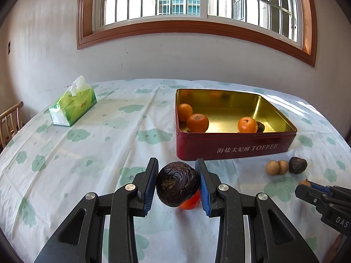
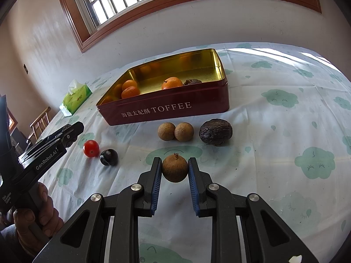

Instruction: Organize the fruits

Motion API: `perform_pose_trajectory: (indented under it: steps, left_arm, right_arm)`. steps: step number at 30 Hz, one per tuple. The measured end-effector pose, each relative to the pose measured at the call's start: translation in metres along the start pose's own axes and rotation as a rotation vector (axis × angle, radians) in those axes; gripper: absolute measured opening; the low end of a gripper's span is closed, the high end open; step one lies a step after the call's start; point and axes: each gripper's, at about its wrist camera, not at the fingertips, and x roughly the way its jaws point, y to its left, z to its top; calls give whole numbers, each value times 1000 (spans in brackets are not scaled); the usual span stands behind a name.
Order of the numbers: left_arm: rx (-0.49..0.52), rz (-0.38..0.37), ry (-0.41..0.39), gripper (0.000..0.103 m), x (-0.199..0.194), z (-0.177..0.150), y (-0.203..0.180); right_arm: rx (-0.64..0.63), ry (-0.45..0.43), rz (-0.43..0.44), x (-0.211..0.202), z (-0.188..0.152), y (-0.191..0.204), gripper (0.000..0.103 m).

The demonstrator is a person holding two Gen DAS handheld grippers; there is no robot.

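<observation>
My left gripper point(image 1: 176, 171) is shut on a dark wrinkled passion fruit point(image 1: 177, 184), just in front of the red toffee tin point(image 1: 234, 151). A red tomato point(image 1: 190, 202) peeks out behind and below that fruit. The tin holds three oranges point(image 1: 197, 122) and a dark fruit point(image 1: 261, 127). My right gripper point(image 2: 174, 164) is shut on a brown longan point(image 2: 175, 171) near the cloth. Ahead of it lie two longans point(image 2: 175, 131) and a second passion fruit point(image 2: 216, 134). To its left sit the tomato point(image 2: 91, 148) and a small dark round fruit point(image 2: 109, 157), near the left gripper point(image 2: 73, 131).
A green tissue pack point(image 1: 73, 106) lies at the table's far left, and a wooden chair point(image 1: 11, 120) stands beyond that edge. A person's hand point(image 2: 37, 214) grips the left tool's handle. The wall and window run behind the table.
</observation>
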Motion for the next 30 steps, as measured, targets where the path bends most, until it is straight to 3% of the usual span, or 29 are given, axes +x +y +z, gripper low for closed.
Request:
perform_pose_trajectory:
  steps: [12,17,30]
  left_arm:
    - [-61,-18,10,36,1,-2,11]
    - [-28,-13,-5,36,-5,-2,10]
    - [-112,-89,-27,36,-18,25,23]
  right_arm:
    - [-24,-12,2,-2,-2,2,22]
    - [-17,-11,18,-6,-2,1,22]
    - [-51,-74,53,-27,22,16,22]
